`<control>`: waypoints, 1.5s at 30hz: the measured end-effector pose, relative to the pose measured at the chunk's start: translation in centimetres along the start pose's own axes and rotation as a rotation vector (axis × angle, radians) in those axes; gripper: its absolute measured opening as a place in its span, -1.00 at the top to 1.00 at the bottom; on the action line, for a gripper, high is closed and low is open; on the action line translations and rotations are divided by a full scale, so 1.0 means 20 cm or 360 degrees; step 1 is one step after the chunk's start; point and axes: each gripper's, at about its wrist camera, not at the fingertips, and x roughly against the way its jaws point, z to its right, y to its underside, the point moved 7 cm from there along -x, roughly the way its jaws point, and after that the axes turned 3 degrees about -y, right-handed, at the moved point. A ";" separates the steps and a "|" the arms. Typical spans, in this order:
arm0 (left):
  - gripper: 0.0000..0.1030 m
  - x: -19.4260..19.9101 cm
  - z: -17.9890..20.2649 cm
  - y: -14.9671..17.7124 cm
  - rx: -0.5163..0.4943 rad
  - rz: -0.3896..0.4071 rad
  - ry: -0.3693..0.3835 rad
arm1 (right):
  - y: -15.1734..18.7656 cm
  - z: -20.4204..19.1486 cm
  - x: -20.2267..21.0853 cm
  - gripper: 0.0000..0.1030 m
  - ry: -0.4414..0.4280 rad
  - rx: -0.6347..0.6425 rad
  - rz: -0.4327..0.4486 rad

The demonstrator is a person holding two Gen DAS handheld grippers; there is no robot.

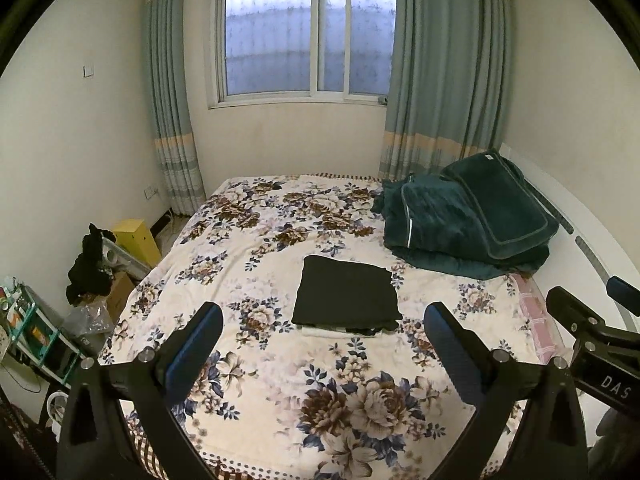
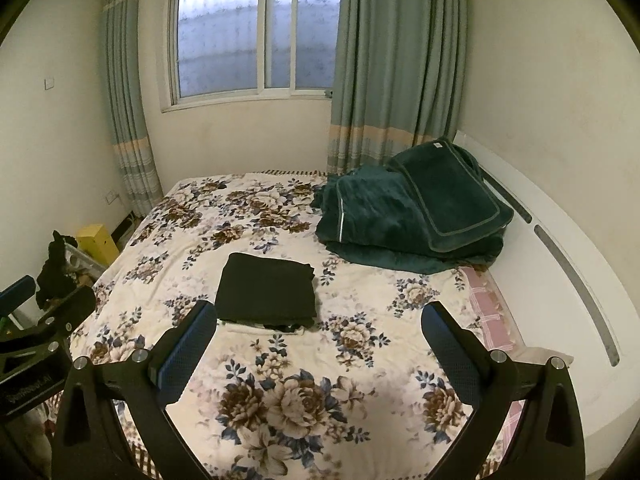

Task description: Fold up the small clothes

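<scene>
Hovering above the floral bed [image 1: 248, 364], left gripper [image 1: 324, 344] and right gripper [image 2: 316, 340] both show jaws spread, empty; folded dark garment [image 1: 346, 296] lies mid-bed atop other pieces, so a careless pinch could drag and unfold it.

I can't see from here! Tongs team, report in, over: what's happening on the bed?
Left tongs open, empty. Right tongs open, empty. Dark folded garment flat on floral bedspread, atop a stack. Green blanket pile beyond it, apart. Path clear.
</scene>
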 end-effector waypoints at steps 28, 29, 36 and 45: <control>-0.99 0.00 -0.02 0.01 0.0000 0.0009 -0.0010 | 0.02 -0.05 -0.03 -1.00 -0.0040 0.0011 -0.0014; -0.99 0.00 -0.02 0.00 -0.0001 0.0009 -0.0011 | 0.02 -0.05 -0.03 -1.00 -0.0038 0.0011 -0.0014; -0.99 -0.01 -0.02 -0.02 -0.0007 0.0018 -0.0012 | 0.02 -0.05 -0.03 -1.00 -0.0039 0.0008 -0.0013; -0.99 0.00 -0.03 -0.05 -0.0012 0.0027 -0.0020 | 0.02 -0.05 -0.04 -1.00 -0.0042 0.0012 -0.0012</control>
